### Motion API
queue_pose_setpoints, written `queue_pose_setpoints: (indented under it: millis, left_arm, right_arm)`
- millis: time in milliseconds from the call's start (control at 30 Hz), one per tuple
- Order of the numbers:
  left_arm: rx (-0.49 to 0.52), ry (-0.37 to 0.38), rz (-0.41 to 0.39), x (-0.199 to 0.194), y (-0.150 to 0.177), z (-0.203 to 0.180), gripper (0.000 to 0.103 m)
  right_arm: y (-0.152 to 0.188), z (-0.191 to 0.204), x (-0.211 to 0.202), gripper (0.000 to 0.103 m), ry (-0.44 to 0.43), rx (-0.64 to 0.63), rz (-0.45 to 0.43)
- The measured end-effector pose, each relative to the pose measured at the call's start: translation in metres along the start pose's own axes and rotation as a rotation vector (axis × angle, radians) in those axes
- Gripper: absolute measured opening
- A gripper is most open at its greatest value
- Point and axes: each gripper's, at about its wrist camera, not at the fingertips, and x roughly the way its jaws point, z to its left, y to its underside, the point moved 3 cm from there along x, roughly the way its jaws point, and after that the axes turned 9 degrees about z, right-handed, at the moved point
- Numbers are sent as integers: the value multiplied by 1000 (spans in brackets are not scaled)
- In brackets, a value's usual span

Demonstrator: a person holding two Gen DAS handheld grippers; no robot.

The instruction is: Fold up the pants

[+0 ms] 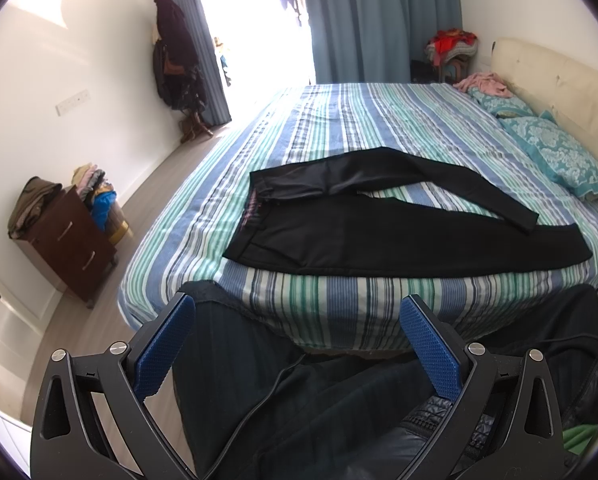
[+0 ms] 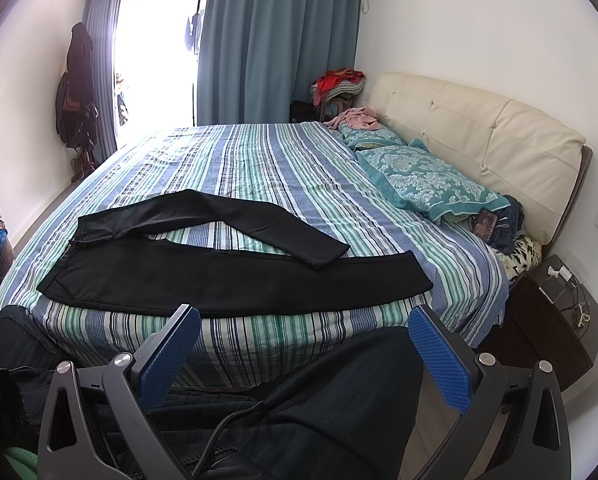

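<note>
While we hold both tools back from the bed's near edge, the left gripper (image 1: 297, 344) and right gripper (image 2: 305, 354) have fingers spread apart, gripping nothing. The black pants (image 2: 227, 280) lie flat on the striped bedspread (image 2: 259, 160), waistband left, legs splayed rightward.

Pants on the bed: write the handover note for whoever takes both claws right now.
Left claw: open, holding nothing, held back from the bed edge.
Right claw: open, holding nothing, also short of the bed.
Black pants: spread on the striped bedspread near its front edge, waistband to the left, cuffs to the right. The far leg angles away from the near one, its cuff lying over the near leg.
Done: pants laid out; no fold made yet.
Left: bring one leg onto the other, then fold lengthwise.
</note>
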Motion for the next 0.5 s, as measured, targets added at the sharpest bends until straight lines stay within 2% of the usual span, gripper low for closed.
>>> queue_pose_setpoints:
  millis: [500]
  left_arm:
    - [2,-1,2,0,0,0,103]
  right_arm:
    - [1,0,0,103,0,0,1]
